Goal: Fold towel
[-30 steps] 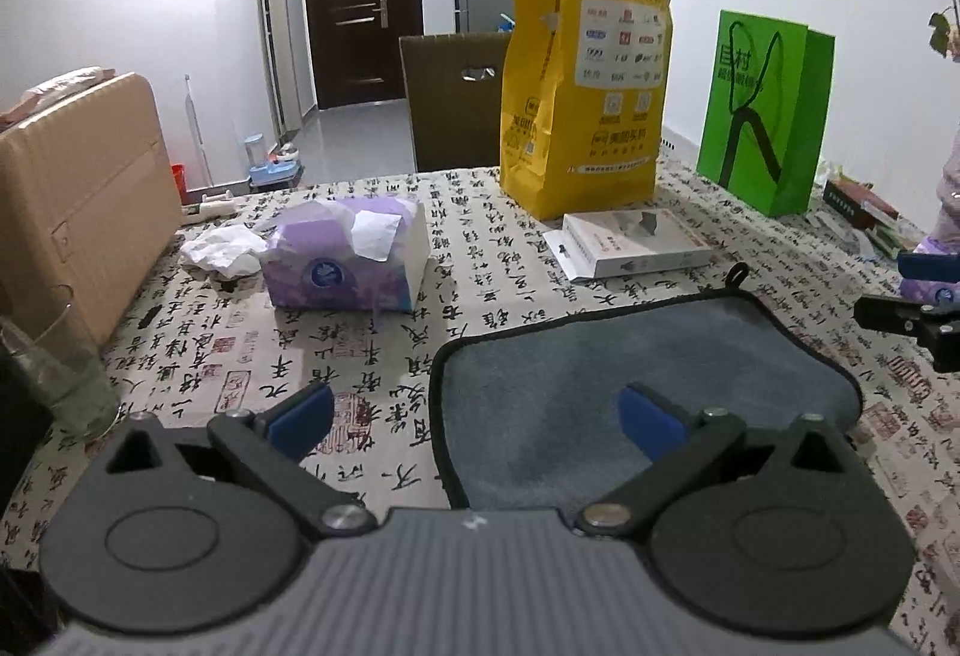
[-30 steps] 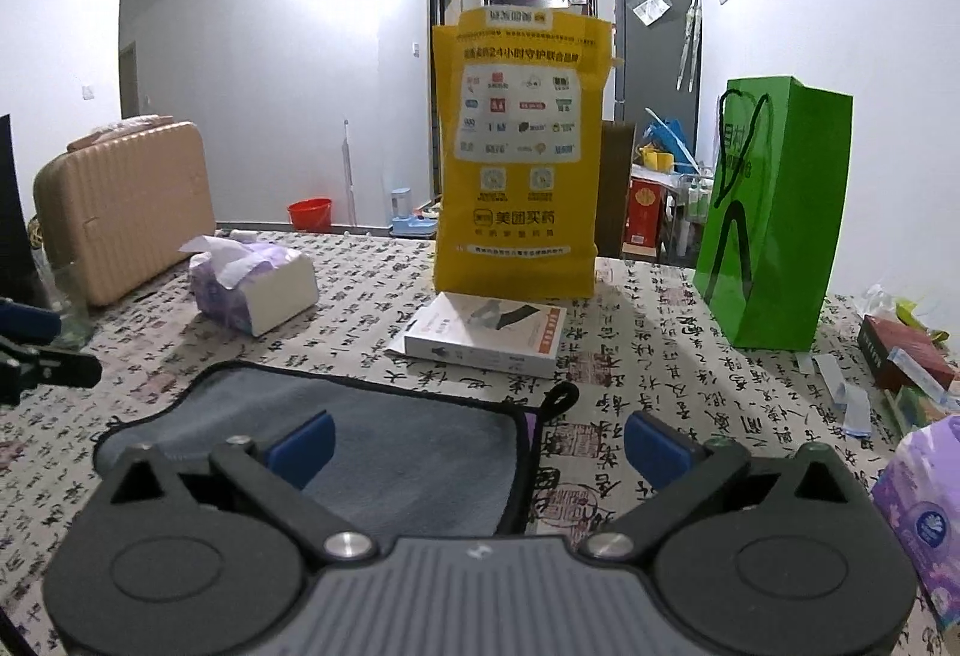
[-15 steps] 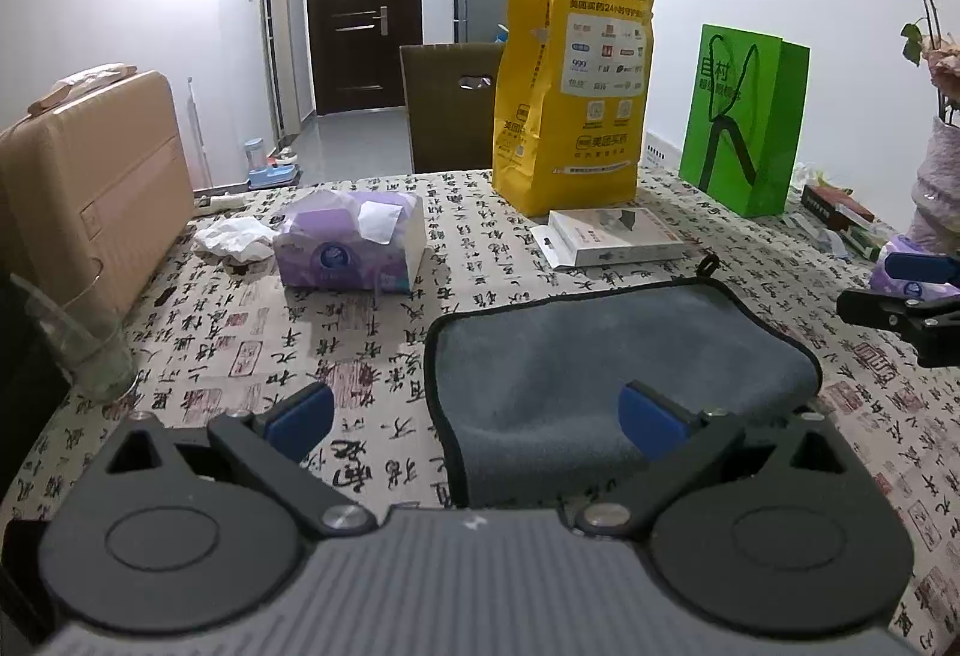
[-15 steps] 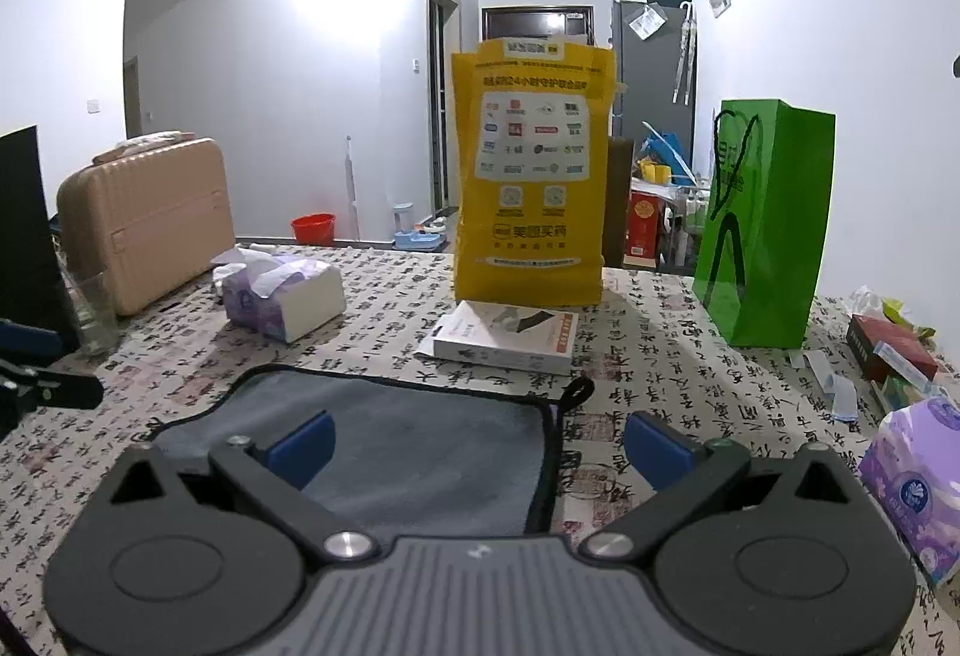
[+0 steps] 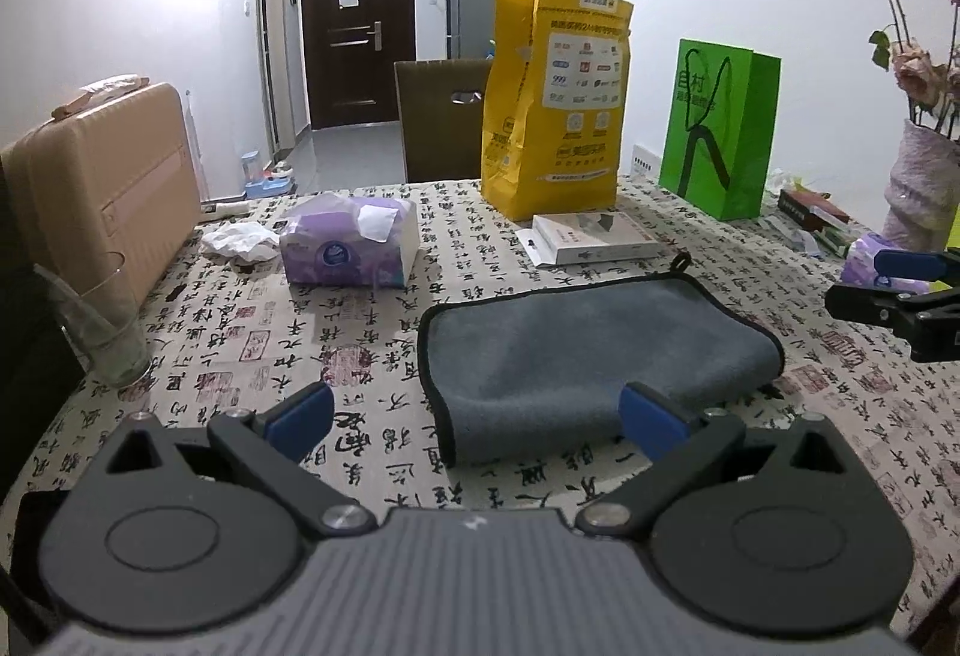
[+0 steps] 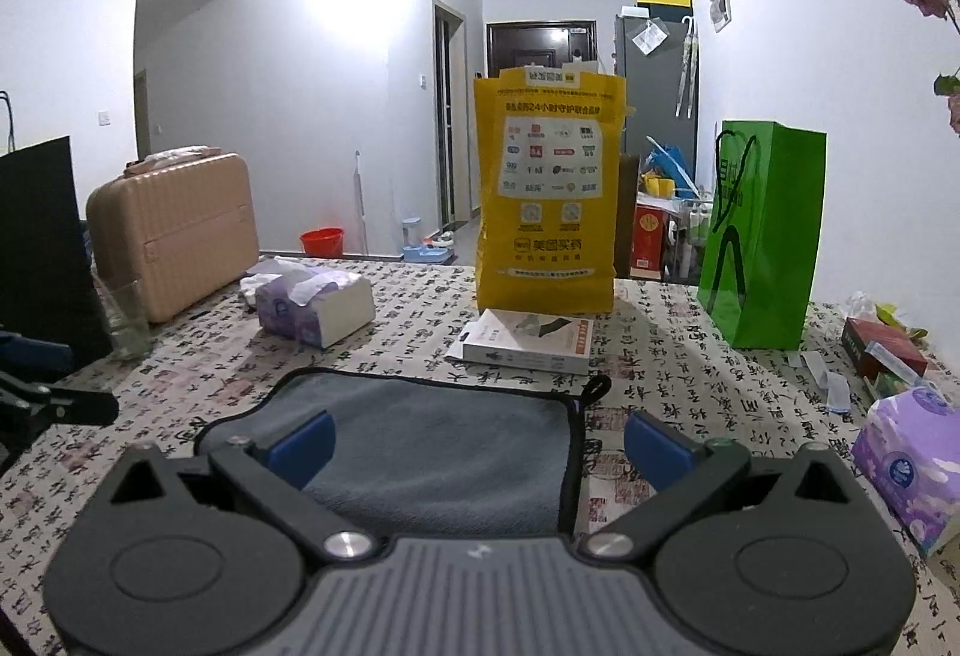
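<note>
A grey towel with black edging point(image 5: 594, 350) lies folded on the patterned tablecloth; it also shows in the right wrist view point(image 6: 432, 446). My left gripper point(image 5: 477, 416) is open and empty, above the table just short of the towel's near left corner. My right gripper point(image 6: 477, 443) is open and empty, held over the towel's near right edge. The right gripper's fingertips point(image 5: 882, 290) show at the right edge of the left wrist view, apart from the towel. The left gripper's tip point(image 6: 54, 404) shows at the left of the right wrist view.
Beyond the towel lie a white box point(image 5: 591, 239), a yellow bag point(image 5: 555, 101) and a green bag point(image 5: 720, 122). A purple tissue box point(image 5: 351, 248) and a glass point(image 5: 105, 332) stand at the left, a tan suitcase point(image 5: 102, 188) behind. Another tissue pack point(image 6: 906, 467) and a vase point(image 5: 921, 188) stand at the right.
Both grippers have pulled back and up from the towel, staying open. The towel now lies further from both cameras, with its near edge in full view.
</note>
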`<state>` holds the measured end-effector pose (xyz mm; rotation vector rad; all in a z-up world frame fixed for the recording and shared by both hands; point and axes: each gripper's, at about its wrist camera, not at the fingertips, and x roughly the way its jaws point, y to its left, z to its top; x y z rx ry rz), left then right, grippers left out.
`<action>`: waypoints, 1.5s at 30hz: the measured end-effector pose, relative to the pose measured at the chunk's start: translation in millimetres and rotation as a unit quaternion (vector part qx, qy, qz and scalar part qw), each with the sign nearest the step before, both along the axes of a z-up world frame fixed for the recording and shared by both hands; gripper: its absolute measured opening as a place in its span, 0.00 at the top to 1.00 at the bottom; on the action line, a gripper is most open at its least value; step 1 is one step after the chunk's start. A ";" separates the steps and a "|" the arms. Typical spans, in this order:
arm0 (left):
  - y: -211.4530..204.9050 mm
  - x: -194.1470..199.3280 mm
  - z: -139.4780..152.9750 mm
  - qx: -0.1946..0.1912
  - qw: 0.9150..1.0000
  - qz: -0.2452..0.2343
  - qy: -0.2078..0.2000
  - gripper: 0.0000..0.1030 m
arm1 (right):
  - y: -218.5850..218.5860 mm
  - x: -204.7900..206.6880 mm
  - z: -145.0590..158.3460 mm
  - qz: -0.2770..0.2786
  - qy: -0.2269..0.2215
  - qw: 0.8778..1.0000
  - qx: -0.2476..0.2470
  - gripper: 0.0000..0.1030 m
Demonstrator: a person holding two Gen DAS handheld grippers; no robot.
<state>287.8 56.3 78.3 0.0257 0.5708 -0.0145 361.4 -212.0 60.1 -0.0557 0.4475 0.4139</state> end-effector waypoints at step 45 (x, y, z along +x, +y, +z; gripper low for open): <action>-18.8 -122.0 10.9 -0.012 0.999 0.001 -0.046 0.00 | -3.4 -123.6 18.5 0.021 -0.038 0.999 0.004 0.00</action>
